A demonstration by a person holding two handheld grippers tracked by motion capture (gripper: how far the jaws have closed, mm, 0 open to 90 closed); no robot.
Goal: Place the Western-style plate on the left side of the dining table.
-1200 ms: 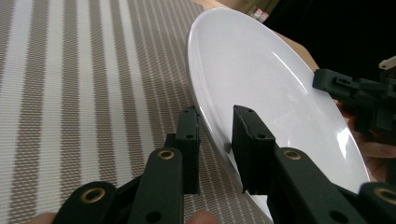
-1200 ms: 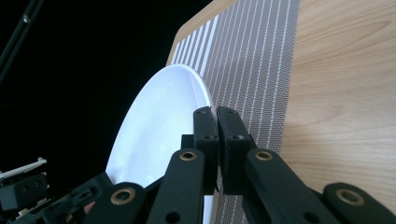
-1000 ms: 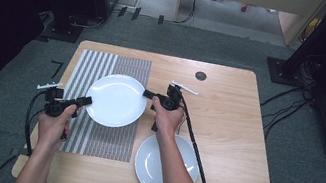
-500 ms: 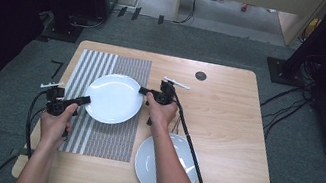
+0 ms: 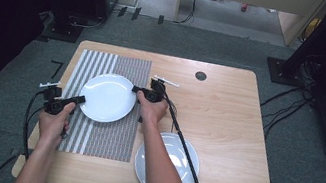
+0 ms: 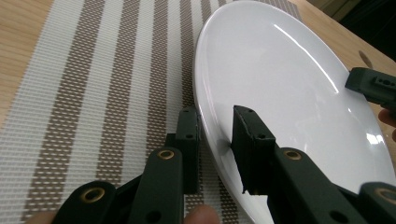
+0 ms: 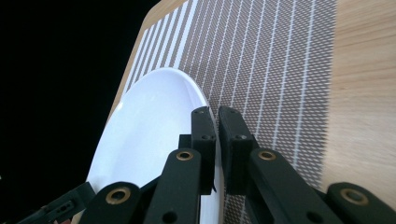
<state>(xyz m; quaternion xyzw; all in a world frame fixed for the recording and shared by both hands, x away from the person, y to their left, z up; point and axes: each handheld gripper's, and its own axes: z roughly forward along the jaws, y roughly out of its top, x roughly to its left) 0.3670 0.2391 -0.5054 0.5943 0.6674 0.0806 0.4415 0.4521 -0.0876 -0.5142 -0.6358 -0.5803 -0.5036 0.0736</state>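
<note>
Two grippers clamped on one round white ceramic plate (image 5: 106, 97), over the striped woven placemat (image 5: 107, 135) on the wooden bench (image 5: 224, 133): left gripper (image 5: 79, 100) pinching the plate's near-left rim, right gripper (image 5: 137, 89) pinching its far-right rim. Second white plate (image 5: 185, 156) beside the placemat's near right corner.

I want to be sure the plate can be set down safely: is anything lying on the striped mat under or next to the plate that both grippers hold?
Nothing visible does. The left gripper and right gripper each clamp the rim of the white plate over the striped placemat, whose visible surface around it is bare. The second plate sits apart on the wooden table.
</note>
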